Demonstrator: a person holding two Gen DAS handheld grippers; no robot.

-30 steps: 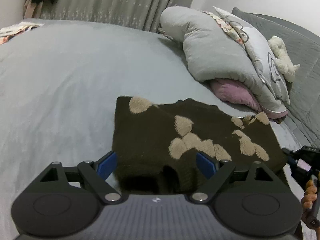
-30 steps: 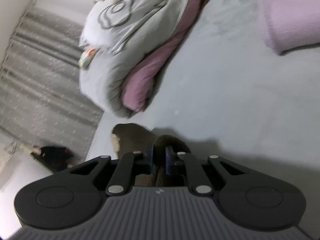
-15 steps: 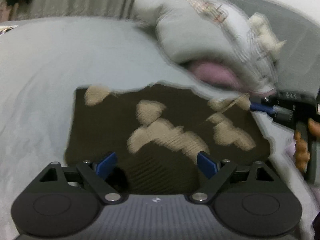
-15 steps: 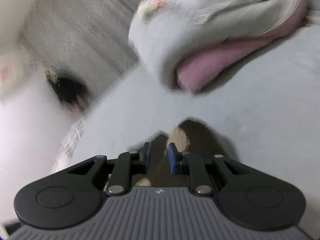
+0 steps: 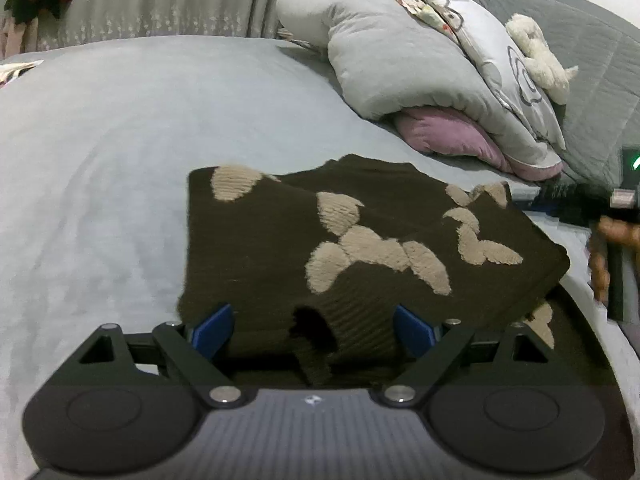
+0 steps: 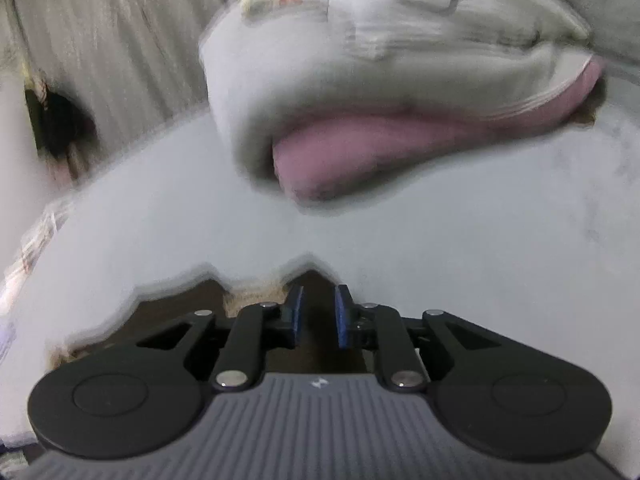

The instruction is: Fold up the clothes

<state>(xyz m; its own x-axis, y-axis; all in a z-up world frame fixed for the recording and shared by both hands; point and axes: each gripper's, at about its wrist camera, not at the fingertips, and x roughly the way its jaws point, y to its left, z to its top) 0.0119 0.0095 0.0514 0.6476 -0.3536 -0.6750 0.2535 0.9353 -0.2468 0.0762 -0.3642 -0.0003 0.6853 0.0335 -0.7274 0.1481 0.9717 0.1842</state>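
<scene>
A dark brown sweater point(image 5: 360, 240) with beige patches lies folded on the grey bed sheet point(image 5: 120, 160). My left gripper point(image 5: 312, 330) is open wide over the sweater's near edge, with the fabric bunched between its blue pads point(image 5: 212, 328) and not squeezed. In the left wrist view my right gripper point(image 5: 560, 200), held by a hand point(image 5: 612, 236), sits at the sweater's far right corner. In the blurred right wrist view, the right gripper point(image 6: 319, 312) has its pads a little apart, with brown sweater fabric point(image 6: 180, 308) below and between them.
A grey pillow point(image 5: 400, 60), a printed pillow and a pink cushion point(image 5: 448, 132) are stacked at the back right, with a white plush toy point(image 5: 540, 60) on top. Grey curtains point(image 5: 160, 0) hang behind the bed. Bare sheet stretches to the left.
My right gripper rolled upright and swung along the sweater's right side, and its pads, shut on the fabric before, have parted slightly. The left gripper has barely shifted.
</scene>
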